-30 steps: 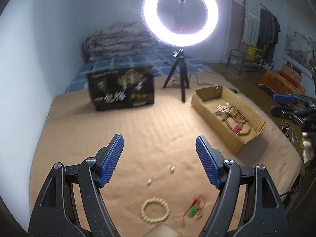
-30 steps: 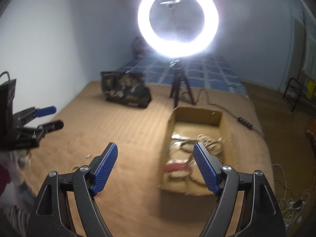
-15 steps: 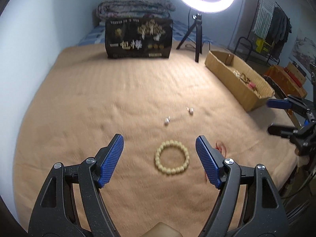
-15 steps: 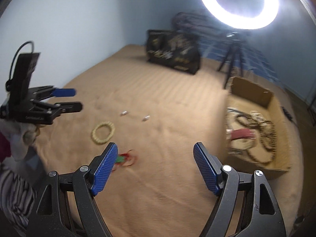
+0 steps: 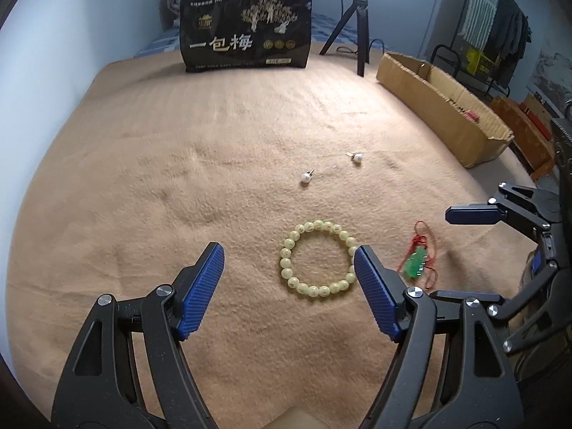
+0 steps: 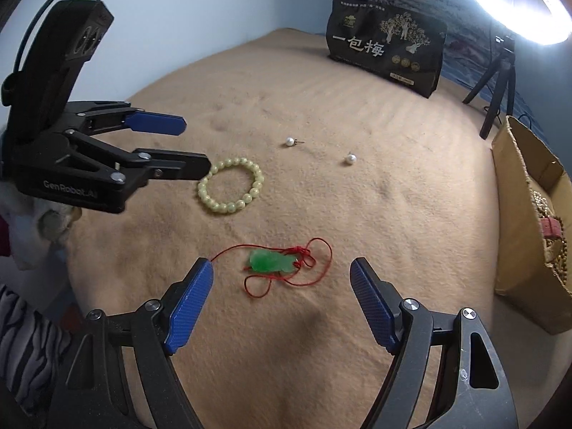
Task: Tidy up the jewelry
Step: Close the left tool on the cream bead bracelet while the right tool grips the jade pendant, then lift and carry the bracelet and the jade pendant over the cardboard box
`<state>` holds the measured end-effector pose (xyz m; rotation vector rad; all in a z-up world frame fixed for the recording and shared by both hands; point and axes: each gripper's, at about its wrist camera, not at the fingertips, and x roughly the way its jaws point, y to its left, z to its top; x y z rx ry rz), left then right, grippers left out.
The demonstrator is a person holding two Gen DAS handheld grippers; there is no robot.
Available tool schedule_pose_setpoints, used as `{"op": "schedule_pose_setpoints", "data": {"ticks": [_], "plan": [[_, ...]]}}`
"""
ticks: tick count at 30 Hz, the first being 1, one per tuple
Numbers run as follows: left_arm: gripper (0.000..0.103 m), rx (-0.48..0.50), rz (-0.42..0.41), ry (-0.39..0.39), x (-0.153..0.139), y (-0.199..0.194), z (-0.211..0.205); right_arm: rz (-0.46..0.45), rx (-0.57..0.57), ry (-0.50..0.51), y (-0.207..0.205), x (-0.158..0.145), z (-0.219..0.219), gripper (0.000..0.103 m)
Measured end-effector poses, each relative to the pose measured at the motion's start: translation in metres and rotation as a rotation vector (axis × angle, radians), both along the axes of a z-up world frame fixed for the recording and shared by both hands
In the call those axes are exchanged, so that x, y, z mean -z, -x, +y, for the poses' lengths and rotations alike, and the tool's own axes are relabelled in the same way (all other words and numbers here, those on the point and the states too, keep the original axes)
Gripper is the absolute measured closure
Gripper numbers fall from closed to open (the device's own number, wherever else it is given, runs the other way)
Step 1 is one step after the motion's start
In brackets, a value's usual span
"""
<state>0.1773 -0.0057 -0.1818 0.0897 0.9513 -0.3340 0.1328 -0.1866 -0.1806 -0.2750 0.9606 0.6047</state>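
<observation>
A pale yellow bead bracelet (image 5: 318,259) (image 6: 230,186) lies flat on the tan blanket. My left gripper (image 5: 287,254) (image 6: 193,146) hangs just above it, open, its right finger over the bracelet's right edge. A green pendant on a red cord (image 6: 271,261) (image 5: 416,264) lies to the bracelet's right. My right gripper (image 6: 280,268) (image 5: 464,250) is open just above the pendant, which shows between its fingers with no pad touching it. Two pearl earrings (image 5: 306,177) (image 5: 357,157) (image 6: 290,141) (image 6: 351,158) lie farther back.
A cardboard box (image 5: 439,107) (image 6: 518,221) with beaded strings stands at the right edge of the blanket (image 5: 178,178). A black printed bag (image 5: 246,32) (image 6: 388,52) stands at the back beside a ring light's tripod (image 5: 357,28). A striped sleeve (image 6: 25,350) shows at lower left.
Both grippers have come down and tilted toward the blanket. The bracelet now sits at the left gripper's fingers, and the right gripper has swung from the box to over the pendant.
</observation>
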Motion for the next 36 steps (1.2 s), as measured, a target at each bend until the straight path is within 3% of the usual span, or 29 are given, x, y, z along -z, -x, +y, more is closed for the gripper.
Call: {"op": "schedule_pose_setpoints", "data": {"ticks": [4,12,18,22,23,25,36], "plan": [[0.046,-0.019,0.034,-0.012,0.012,-0.008,0.000,0.005,-0.008,0.015,-0.004,0.005,0.008,0.024],[0.057,-0.013,0.070,0.001,0.025,-0.016,0.001,0.007,-0.015,0.060,-0.010,0.019,0.019,0.026],[0.060,-0.009,0.078,0.032,0.028,-0.021,0.002,-0.006,-0.027,0.086,-0.008,0.021,0.019,0.047],[0.080,-0.006,0.065,0.021,0.029,-0.021,-0.002,-0.001,-0.023,0.081,-0.010,0.020,0.018,0.069],[0.090,-0.010,0.067,0.025,0.029,-0.022,-0.002,0.002,-0.024,0.077,-0.011,0.020,0.018,0.072],[0.095,-0.024,0.074,0.042,0.029,-0.024,0.000,0.005,-0.022,0.074,-0.011,0.020,0.018,0.072],[0.098,-0.053,0.028,0.056,0.013,-0.014,0.000,0.004,0.014,0.023,-0.007,0.009,0.005,0.073]]}}
